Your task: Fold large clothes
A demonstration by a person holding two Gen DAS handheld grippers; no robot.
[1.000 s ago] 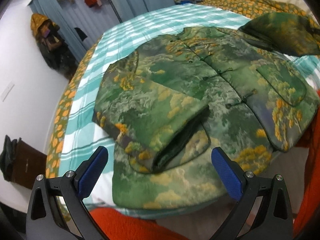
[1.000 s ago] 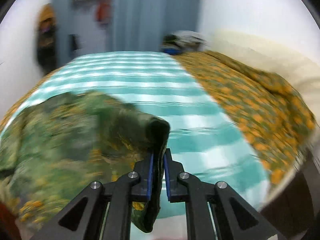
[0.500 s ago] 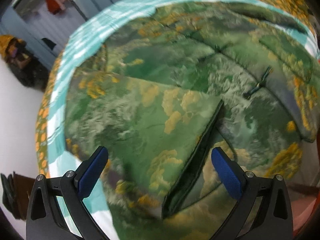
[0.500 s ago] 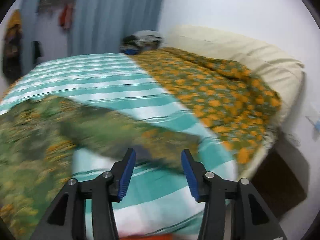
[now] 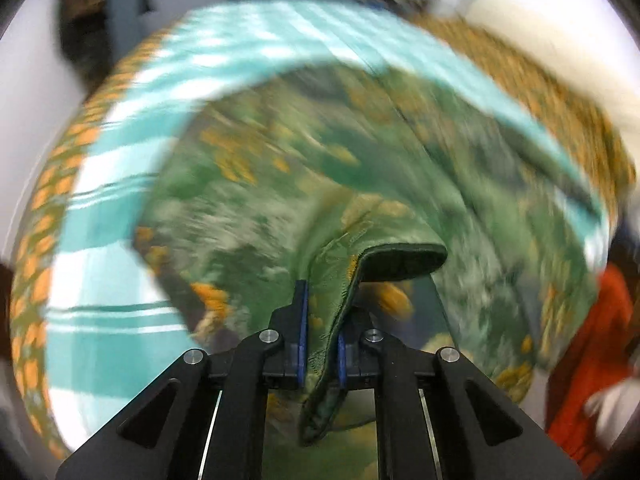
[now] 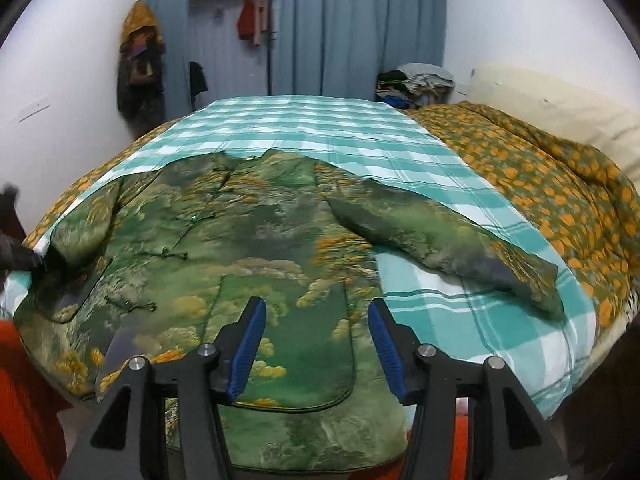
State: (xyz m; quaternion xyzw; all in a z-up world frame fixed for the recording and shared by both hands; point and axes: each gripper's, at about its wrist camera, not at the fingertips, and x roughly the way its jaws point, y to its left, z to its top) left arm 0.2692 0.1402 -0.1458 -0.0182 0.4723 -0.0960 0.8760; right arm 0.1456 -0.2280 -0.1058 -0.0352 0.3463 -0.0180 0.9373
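— What's changed on the bed (image 6: 400, 152)?

— The padded jacket (image 6: 248, 248) lies spread over the teal checked blanket (image 6: 304, 124), its right sleeve (image 6: 440, 240) flung out flat now. A second ago the right hand-held gripper (image 6: 316, 344) pinched that sleeve; now its blue pads gape above the jacket's hem pocket.

— And the left?

— It was wide open before. Now the left hand-held gripper (image 5: 320, 344) is clamped on the other cuff (image 5: 360, 276), lifting the quilted green and orange brocade, dark lining showing.
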